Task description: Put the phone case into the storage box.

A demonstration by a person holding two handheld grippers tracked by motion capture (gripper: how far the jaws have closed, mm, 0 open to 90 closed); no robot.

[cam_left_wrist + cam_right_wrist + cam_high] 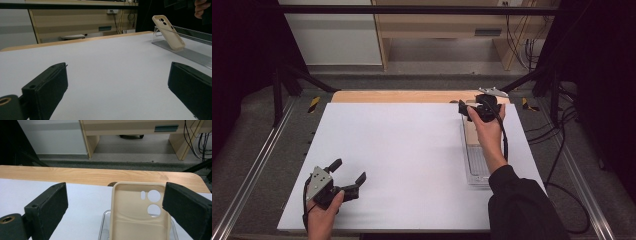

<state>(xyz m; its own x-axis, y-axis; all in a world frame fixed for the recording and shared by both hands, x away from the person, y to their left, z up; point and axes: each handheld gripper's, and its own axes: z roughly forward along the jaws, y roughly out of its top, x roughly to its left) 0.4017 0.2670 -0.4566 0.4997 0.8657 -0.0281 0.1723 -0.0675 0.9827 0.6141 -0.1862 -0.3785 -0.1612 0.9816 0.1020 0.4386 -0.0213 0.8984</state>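
The beige phone case [140, 212] leaned on a clear stand [175, 50] at the white table's [412, 160] far right, the right gripper [115, 207] open around it, perhaps not touching, while the left gripper [347, 172] rested open, well apart near the table's front left corner.
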